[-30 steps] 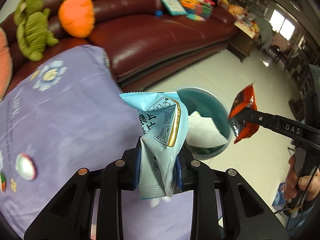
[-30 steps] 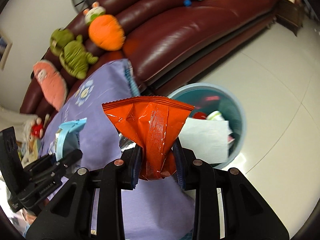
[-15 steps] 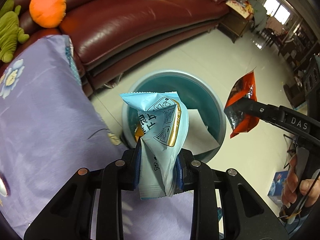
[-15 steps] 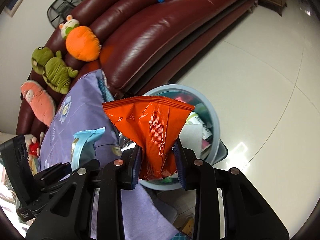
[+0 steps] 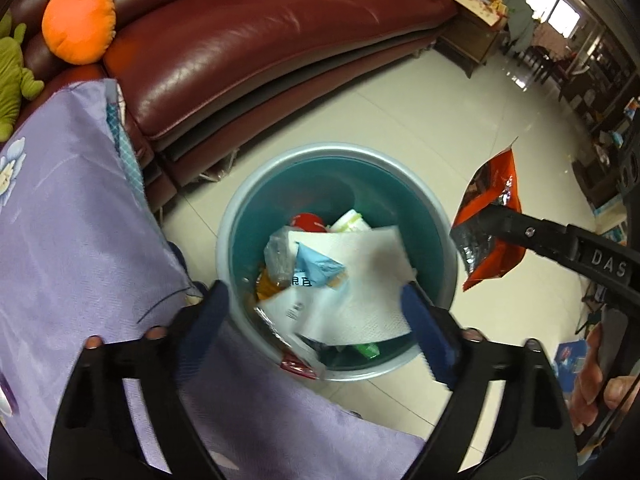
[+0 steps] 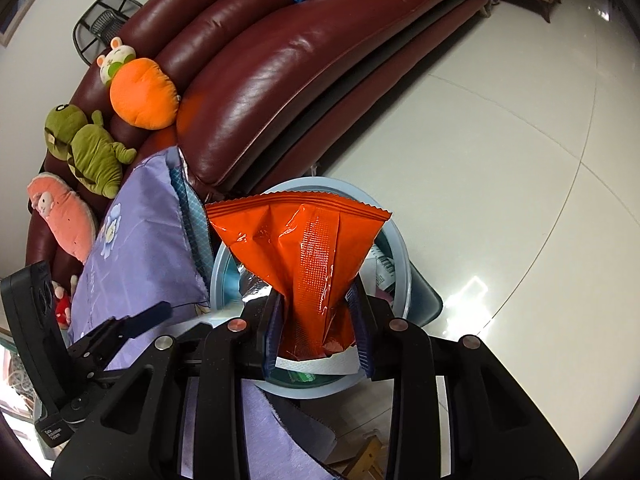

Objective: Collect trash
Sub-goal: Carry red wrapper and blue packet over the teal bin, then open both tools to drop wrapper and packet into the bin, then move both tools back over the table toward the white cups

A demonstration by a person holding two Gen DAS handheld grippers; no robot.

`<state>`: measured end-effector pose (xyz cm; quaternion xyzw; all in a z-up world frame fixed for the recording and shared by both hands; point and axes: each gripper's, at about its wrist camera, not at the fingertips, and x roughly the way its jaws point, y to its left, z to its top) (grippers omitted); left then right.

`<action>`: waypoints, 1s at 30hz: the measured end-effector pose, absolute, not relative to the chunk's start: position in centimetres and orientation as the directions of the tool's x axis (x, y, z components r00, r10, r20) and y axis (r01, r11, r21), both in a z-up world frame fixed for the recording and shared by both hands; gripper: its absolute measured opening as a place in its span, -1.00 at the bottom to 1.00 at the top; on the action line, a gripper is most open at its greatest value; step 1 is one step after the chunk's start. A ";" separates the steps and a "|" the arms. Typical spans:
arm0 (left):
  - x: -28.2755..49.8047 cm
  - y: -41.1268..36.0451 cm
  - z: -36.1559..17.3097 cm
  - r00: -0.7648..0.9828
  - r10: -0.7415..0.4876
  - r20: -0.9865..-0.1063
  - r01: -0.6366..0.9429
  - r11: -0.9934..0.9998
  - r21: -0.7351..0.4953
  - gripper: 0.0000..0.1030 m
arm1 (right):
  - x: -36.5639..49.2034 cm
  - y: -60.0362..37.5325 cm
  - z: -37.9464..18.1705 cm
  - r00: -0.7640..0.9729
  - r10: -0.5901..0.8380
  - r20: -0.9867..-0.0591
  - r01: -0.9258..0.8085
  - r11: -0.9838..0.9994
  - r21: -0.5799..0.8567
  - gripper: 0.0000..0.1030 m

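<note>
Seemingly, in the left wrist view the left gripper (image 5: 316, 308) is pointed steeply down over the teal bin (image 5: 240, 216); its jaws have just been opening and now stand wide with nothing between them. A light blue wrapper (image 5: 316, 266) is seen lying inside the bin, on white paper (image 5: 360, 280) and other trash. At the right, an orange snack bag (image 5: 490, 216) is held out beside the bin rim by the right gripper (image 5: 486, 220).

In the right wrist view the jaws of that gripper (image 6: 316, 316) are clenched on the narrow lower part of the orange snack bag (image 6: 304, 240), and the bin (image 6: 400, 252) is partly hidden behind it. The bag is judged light, thin and crinkly, probably slippery, so it is best pinched at a gathered end. The gripper is tilted downward. A purple cloth (image 6: 144, 236) is seen at the left.
</note>
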<state>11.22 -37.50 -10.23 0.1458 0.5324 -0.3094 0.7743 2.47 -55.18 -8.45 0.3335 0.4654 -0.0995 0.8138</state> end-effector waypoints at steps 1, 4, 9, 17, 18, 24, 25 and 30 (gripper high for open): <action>11.2 -37.3 -10.4 0.242 -0.316 -0.917 0.631 0.770 -0.099 0.77 | 2.6 -55.1 -8.5 0.545 0.149 -0.825 0.471 0.760 0.448 -0.40; 11.5 -36.2 -10.7 0.226 -0.309 -0.924 0.615 0.781 -0.111 0.77 | 3.1 -54.7 -8.8 0.534 0.154 -0.832 0.464 0.769 0.440 -0.40; 12.1 -33.8 -10.3 0.243 -0.302 -0.922 0.579 0.808 -0.112 0.77 | 4.1 -53.8 -9.0 0.517 0.156 -0.841 0.449 0.788 0.422 -0.38; 12.8 -30.2 -9.6 0.259 -0.315 -0.913 0.524 0.840 -0.142 0.82 | 5.4 -51.7 -9.2 0.483 0.152 -0.862 0.432 0.815 0.385 0.33; 12.8 -29.8 -9.5 0.257 -0.318 -0.913 0.520 0.841 -0.147 0.82 | 5.4 -51.5 -9.1 0.479 0.150 -0.865 0.436 0.814 0.383 0.36; 12.7 -27.9 -8.9 0.258 -0.332 -0.907 0.508 0.845 -0.165 0.82 | 4.9 -50.2 -8.6 0.455 0.130 -0.881 0.451 0.820 0.354 0.44; 12.7 -27.3 -8.7 0.263 -0.337 -0.904 0.506 0.846 -0.168 0.82 | 4.9 -50.0 -8.4 0.453 0.128 -0.882 0.451 0.820 0.351 0.44; 12.3 -24.7 -7.7 0.282 -0.352 -0.893 0.489 0.853 -0.182 0.82 | 5.0 -47.7 -7.3 0.443 0.121 -0.888 0.432 0.839 0.330 0.46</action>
